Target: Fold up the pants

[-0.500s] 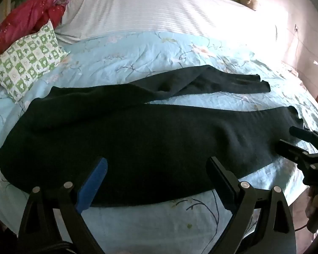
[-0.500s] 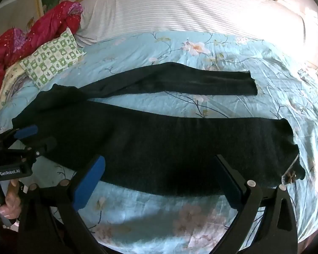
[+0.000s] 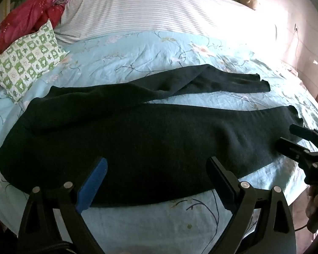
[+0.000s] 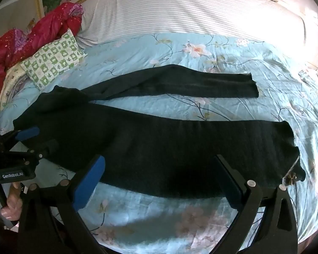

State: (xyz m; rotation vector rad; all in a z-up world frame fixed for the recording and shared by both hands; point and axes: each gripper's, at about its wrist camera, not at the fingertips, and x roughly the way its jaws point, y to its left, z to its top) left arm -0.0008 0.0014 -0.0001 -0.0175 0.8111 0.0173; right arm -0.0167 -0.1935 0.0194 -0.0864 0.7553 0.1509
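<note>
A pair of black pants (image 3: 142,144) lies spread lengthwise across a bed covered by a pale blue floral sheet (image 3: 137,59), filling the middle of both views. The waist sits toward the left of the frame and the two legs run to the right, splayed apart with sheet showing between them. The far leg (image 4: 180,84) is twisted and narrow; the near leg (image 4: 201,144) lies flat and wide. No fold looks made yet, so the whole task appears to remain.

The left hand-held gripper (image 3: 156,182) hovers low at the bottom of its view, over the near edge of the pants by the waist end, fingers spread wide and holding nothing. The right hand-held gripper (image 4: 161,180) hovers likewise over the near leg, toward the cuff, also gaping and empty.

A green checked pillow (image 3: 25,63) and a red quilt (image 3: 31,19) sit in the upper left.
</note>
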